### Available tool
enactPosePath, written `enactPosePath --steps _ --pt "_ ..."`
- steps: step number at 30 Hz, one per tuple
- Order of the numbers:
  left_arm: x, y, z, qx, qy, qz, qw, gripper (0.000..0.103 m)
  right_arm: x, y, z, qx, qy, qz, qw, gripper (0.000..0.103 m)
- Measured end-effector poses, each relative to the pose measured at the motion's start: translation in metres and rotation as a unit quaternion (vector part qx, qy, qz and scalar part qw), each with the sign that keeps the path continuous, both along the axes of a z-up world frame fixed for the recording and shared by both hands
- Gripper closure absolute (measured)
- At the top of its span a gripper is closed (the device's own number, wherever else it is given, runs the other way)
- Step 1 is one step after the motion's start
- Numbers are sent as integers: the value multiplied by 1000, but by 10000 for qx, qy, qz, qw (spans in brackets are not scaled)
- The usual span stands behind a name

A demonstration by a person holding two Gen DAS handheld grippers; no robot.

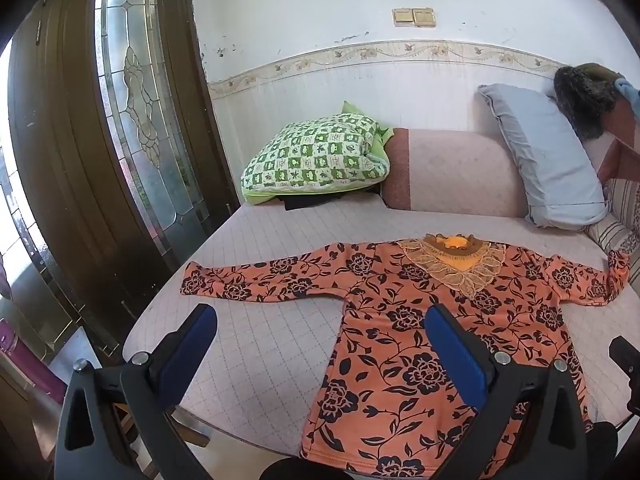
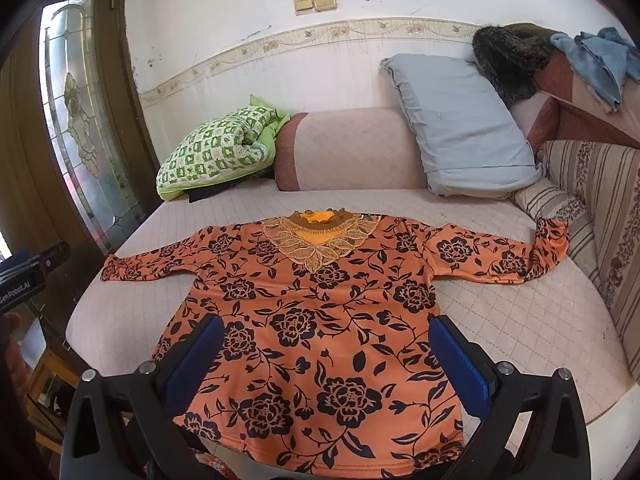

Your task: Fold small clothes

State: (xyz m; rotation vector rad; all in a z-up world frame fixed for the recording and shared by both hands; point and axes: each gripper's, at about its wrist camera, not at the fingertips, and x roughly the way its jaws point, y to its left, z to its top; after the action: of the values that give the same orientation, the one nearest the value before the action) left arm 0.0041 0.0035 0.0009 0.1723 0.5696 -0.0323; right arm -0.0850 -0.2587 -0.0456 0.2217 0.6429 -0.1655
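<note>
- One orange floral top (image 2: 320,320) lies flat and face up on the quilted mattress (image 2: 520,320), its hem at the near edge, its lace collar (image 2: 320,240) toward the far edge, and both sleeves spread out sideways.
- The sleeve on the right of the picture reaches the mattress's right edge, where its cuff (image 2: 554,232) turns up against a striped cushion (image 2: 608,240).
- The other sleeve (image 1: 240,284) ends near the left edge, on the door side.
- The left gripper (image 1: 320,344) hovers over the near left part of the mattress, jaws spread wide with nothing between them; one blue pad (image 1: 456,352) is above the top's left side.
- The right gripper (image 2: 326,352) hangs over the lower body of the top, jaws likewise wide apart and empty.
- At the far edge sit a green checked bundle (image 2: 216,152), a pink bolster (image 2: 352,152) and a grey pillow (image 2: 460,128).
</note>
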Motion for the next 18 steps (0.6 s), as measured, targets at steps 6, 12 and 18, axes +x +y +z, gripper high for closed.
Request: enactPosePath --steps 6,12,18 --pt "-3 -3 2 17 -40 -35 10000 0 -1 1 1 11 -30 -8 10000 0" --pt "-5 -5 1 16 -45 -73 10000 0 -2 1 3 -1 -39 -1 10000 0" --pt "-6 -8 -1 30 -23 -98 9999 0 -3 3 3 -10 -44 -16 10000 0"
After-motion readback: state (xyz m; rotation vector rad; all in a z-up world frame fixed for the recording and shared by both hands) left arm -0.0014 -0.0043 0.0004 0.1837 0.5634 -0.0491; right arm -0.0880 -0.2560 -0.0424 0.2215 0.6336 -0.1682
